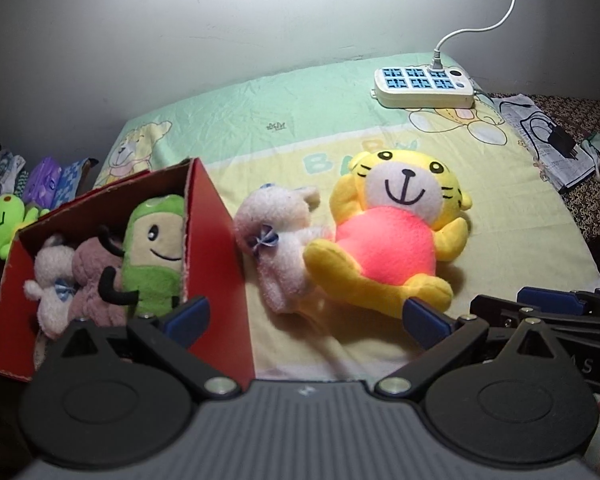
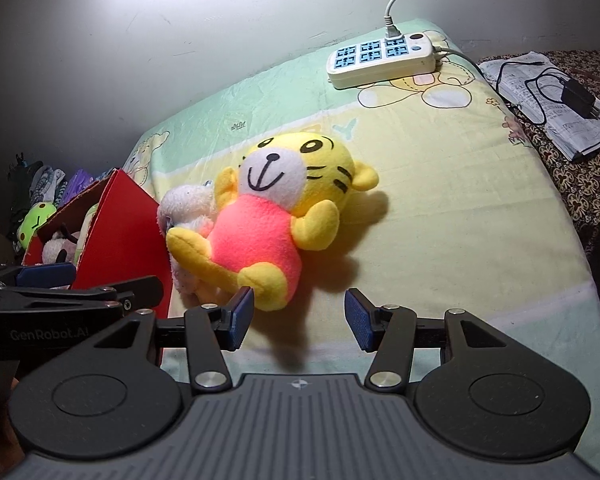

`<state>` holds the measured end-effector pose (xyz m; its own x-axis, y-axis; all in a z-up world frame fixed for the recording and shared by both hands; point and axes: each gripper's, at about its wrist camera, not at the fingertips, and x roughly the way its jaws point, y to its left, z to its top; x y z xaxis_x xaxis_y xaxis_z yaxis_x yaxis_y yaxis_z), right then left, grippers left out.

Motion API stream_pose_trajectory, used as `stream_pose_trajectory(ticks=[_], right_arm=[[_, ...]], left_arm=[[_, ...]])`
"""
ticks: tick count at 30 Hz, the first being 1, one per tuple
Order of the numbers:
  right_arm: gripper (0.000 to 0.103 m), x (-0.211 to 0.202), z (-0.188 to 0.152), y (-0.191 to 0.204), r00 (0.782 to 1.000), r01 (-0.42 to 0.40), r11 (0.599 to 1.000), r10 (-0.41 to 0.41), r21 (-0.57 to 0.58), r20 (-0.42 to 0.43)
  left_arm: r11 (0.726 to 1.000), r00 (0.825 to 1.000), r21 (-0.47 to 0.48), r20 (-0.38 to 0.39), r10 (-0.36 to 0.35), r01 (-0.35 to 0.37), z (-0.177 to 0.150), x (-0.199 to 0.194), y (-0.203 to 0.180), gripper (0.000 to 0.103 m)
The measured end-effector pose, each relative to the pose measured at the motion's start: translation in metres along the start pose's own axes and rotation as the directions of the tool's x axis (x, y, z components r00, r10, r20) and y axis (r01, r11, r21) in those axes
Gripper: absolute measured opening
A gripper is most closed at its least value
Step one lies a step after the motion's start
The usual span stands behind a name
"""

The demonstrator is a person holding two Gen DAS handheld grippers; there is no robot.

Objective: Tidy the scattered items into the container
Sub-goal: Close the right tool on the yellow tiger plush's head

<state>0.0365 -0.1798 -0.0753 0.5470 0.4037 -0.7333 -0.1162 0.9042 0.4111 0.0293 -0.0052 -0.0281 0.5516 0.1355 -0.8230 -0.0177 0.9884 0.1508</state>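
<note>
Toys lie scattered on the sheet ahead of you: a yellow tiger plush (image 1: 396,224) in a pink shirt rests on its back on the cartoon-print bedsheet (image 1: 292,120), and a pale pink plush (image 1: 278,240) with a small blue bow lies just beside it, touching the tiger's leg on one side and the red cardboard box (image 1: 216,256) on the other. Your left gripper (image 1: 306,316) is spread wide and holds nothing; its near pad sits in front of the box wall and its other pad just short of the tiger's foot. Your right gripper (image 2: 298,316) is also open and empty, its fingers framing the bare sheet just below the tiger's lower foot, with the left fingertip (image 2: 240,318) close to that foot but not clearly touching. Inside the box you can see a green plush (image 1: 154,256) with a smiling face standing against the right wall, a mauve plush (image 1: 94,276) beside it, and a whitish plush (image 1: 52,284) at the left. A lime green plush (image 1: 2,224) sits outside, behind the box. At the far end of the sheet lies a white power strip (image 1: 424,86) with a cable plugged in, and off the sheet's right edge a black charger (image 1: 562,140) rests on printed paper (image 2: 556,104).
</note>
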Motion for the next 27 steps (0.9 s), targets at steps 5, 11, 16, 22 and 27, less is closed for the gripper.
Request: stream_pose_trajectory(ticks=[5, 11, 16, 22, 27], right_arm=[[0.054, 0.004, 0.005, -0.021, 1.000, 0.000, 0.999, 0.001, 0.047, -0.013], [0.054, 0.015, 0.017, -0.040, 1.000, -0.010, 0.996, 0.012, 0.087, -0.023], [0.056, 0.036, 0.028, -0.051, 0.996, -0.064, 0.986, 0.072, 0.154, -0.053], [0.060, 0.064, 0.040, -0.050, 0.987, -0.134, 0.975, 0.147, 0.179, -0.066], [0.062, 0.088, 0.045, -0.054, 0.976, -0.186, 0.957, 0.206, 0.221, -0.069]], left_arm=[[0.997, 0.997, 0.011, -0.007, -0.079, 0.079, -0.001, 0.014, -0.013, 0.102], [0.989, 0.989, 0.028, -0.023, -0.143, 0.144, -0.005, 0.036, -0.023, 0.102], [0.978, 0.977, 0.004, -0.053, -0.208, 0.209, -0.006, 0.058, -0.022, 0.102], [0.957, 0.954, -0.057, -0.079, -0.290, 0.286, 0.001, 0.080, -0.014, 0.102], [0.955, 0.950, -0.061, -0.105, -0.294, 0.289, 0.006, 0.097, -0.017, 0.102]])
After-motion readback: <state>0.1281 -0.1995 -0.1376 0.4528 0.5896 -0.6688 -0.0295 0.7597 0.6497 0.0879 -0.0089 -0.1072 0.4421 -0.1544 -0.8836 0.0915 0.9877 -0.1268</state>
